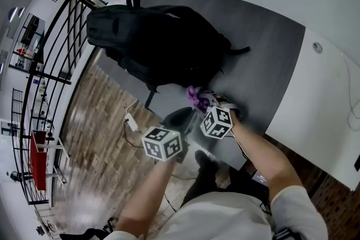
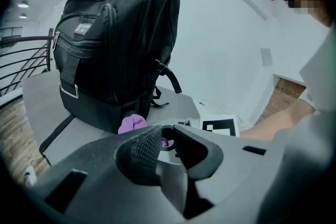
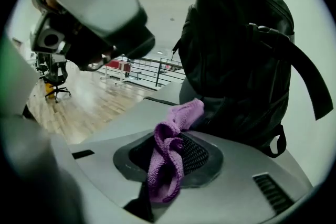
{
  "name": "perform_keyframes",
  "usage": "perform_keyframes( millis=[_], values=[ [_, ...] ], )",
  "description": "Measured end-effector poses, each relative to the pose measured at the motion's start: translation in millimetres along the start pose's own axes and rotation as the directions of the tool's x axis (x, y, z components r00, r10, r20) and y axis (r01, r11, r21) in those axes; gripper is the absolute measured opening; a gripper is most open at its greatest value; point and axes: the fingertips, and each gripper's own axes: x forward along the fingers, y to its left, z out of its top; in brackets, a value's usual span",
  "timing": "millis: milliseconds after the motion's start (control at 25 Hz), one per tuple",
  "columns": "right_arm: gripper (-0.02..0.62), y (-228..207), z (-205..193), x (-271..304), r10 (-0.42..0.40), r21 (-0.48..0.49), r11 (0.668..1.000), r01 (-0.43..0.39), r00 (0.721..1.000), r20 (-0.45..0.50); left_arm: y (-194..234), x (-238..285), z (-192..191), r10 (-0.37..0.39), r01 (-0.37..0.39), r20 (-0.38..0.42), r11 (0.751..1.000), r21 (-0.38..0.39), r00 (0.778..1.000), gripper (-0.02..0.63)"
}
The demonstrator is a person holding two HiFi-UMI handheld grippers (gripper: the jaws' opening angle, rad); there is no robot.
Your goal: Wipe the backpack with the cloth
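Purple cloth (image 3: 169,140) pinched in right tool (image 3: 173,153), against black backpack (image 3: 236,55) base.

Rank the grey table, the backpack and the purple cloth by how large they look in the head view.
Largest to smallest:
1. grey table, the widest surface in view.
2. backpack, which covers part of the table.
3. purple cloth, a small bunch, clearly the smallest although it is nearer the camera.

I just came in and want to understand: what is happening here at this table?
A person holds a tool in each hand. The right tool is shut on a purple cloth, close to the base of the black backpack, which stands on the grey table. The left tool is beside it, its jaws slightly apart and empty.
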Motion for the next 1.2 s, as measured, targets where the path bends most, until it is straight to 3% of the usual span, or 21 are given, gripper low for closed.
perform_keyframes(
  millis=[160, 400, 600, 840, 920, 1080, 1200],
  values=[
    [0.101, -8.0, -4.9, -22.1, 0.003, -0.023, 1.0, -0.003, 1.0, 0.012, 2.1, 3.2, -2.6, 0.001, -0.001, 0.004, 1.0, -0.02, 1.0, 0.051],
    [0.101, -78.5, -43.8, -37.5, -0.143, 0.041, 0.988, 0.146, 0.986, -0.082, -1.0, 19.5, -1.6, -0.014, 0.014, -0.005, 0.999, -0.031, 1.0, 0.051],
    [0.101, -153.8, -89.9, -36.6, -0.289, 0.066, 0.948, 0.312, 0.928, -0.234, -6.9, 31.3, 3.8, -0.029, 0.029, -0.021, 0.999, -0.019, 0.999, 0.051],
    [0.101, -214.7, -114.9, -26.9, -0.362, 0.068, 0.912, 0.405, 0.87, -0.335, 1.4, 35.7, 8.9, -0.021, 0.02, -0.022, 0.999, -0.026, 1.0, 0.051],
    [0.101, -221.5, -110.9, -22.1, -0.367, 0.09, 0.905, 0.417, 0.869, -0.332, 5.4, 35.0, 7.3, -0.015, 0.014, -0.025, 0.999, -0.032, 1.0, 0.051],
    [0.101, -209.8, -95.0, -6.6, -0.335, 0.15, 0.909, 0.388, 0.897, -0.287, 12.2, 34.0, 5.2, -0.01, 0.009, -0.028, 0.999, -0.042, 1.0, 0.051],
    [0.101, -191.7, -90.9, 0.3, -0.318, 0.144, 0.92, 0.365, 0.908, -0.271, 16.9, 32.3, 4.9, -0.008, 0.007, -0.023, 0.999, -0.049, 1.0, 0.051]
  ],
)
